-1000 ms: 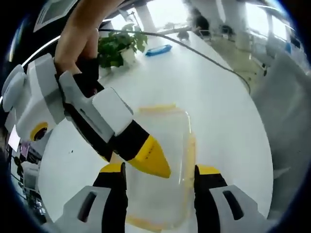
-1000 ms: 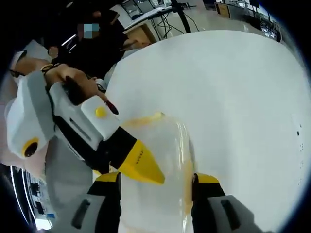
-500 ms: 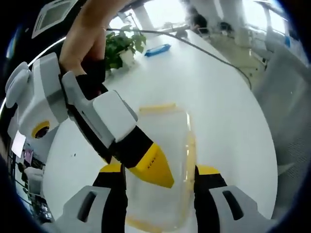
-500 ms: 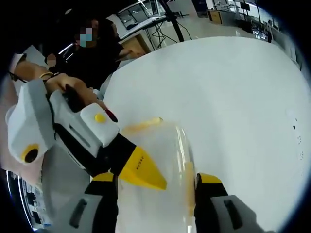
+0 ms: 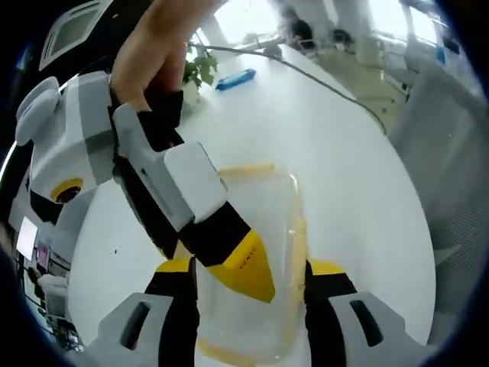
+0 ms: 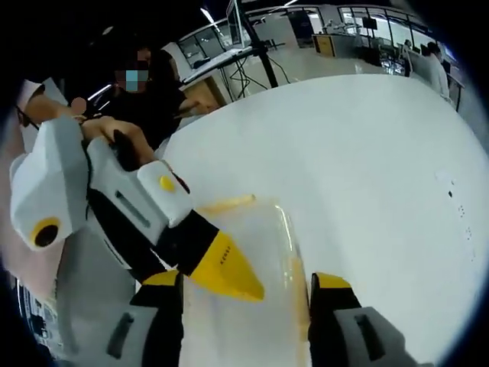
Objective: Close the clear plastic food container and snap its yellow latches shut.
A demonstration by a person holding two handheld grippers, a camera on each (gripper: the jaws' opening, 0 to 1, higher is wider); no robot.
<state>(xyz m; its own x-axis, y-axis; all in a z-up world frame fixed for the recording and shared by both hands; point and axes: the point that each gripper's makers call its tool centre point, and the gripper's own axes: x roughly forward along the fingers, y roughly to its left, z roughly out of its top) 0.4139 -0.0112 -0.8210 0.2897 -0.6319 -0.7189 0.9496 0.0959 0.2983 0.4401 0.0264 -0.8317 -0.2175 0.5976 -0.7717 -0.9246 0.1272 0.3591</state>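
A clear plastic container (image 5: pixel 263 202) with its lid on lies on the white table (image 5: pixel 344 160). Yellow latches show at its far end (image 5: pixel 244 169) and right side (image 5: pixel 300 237). My left gripper (image 5: pixel 250 269) is open, one jaw on each side of the container. The right gripper (image 5: pixel 246 271) reaches in from the upper left, held by a hand, its yellow tip over the lid. In the right gripper view the container (image 6: pixel 256 229) sits between the open jaws of my right gripper (image 6: pixel 248 280), and the left gripper (image 6: pixel 229 274) points its yellow tip onto the lid.
A potted plant (image 5: pixel 200 70), a blue object (image 5: pixel 235 79) and a dark cable (image 5: pixel 321 84) lie at the table's far side. A person in dark clothes (image 6: pixel 149 103) sits beyond the table edge, with a stand (image 6: pixel 252 38) behind.
Both views have shifted slightly with the hands. The grippers stay on the container, the right gripper's tip a little lower on the lid. The container has not moved.
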